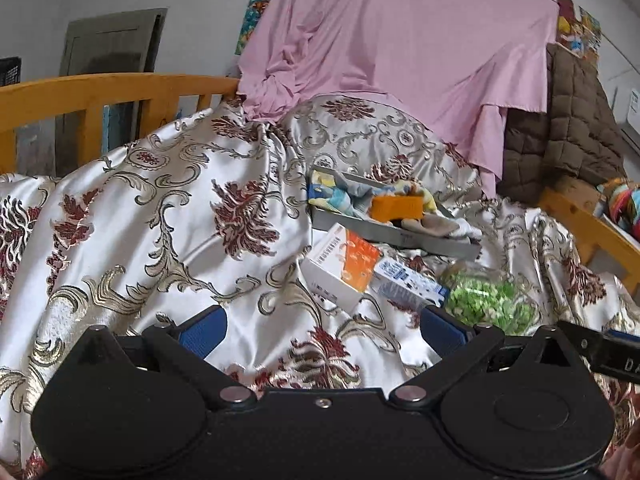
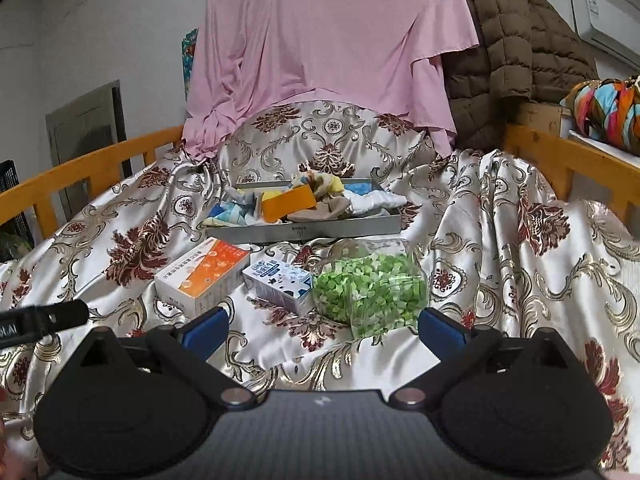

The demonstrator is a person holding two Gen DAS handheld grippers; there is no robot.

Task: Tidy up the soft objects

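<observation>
A grey metal tray (image 2: 304, 232) (image 1: 400, 236) lies on the patterned bedspread, holding an orange sponge (image 2: 288, 202) (image 1: 396, 207), a beige cloth (image 2: 320, 210), a white cloth (image 2: 376, 200) and colourful cloths (image 2: 228, 212). In front of it lie an orange-and-white box (image 2: 204, 276) (image 1: 340, 266), a small blue-and-white carton (image 2: 280, 280) (image 1: 408, 286) and a clear jar of green pieces (image 2: 368, 284) (image 1: 488, 300). My left gripper (image 1: 324, 330) is open over bare bedspread, left of the boxes. My right gripper (image 2: 322, 326) is open just before the jar and carton. Neither holds anything.
A satin floral bedspread (image 2: 500, 220) covers the bed, ringed by a yellow wooden rail (image 1: 100, 92) (image 2: 560, 160). A pink sheet (image 2: 320, 40) and a brown quilted jacket (image 2: 512, 48) hang behind. A colourful bundle (image 2: 608, 108) sits at the right.
</observation>
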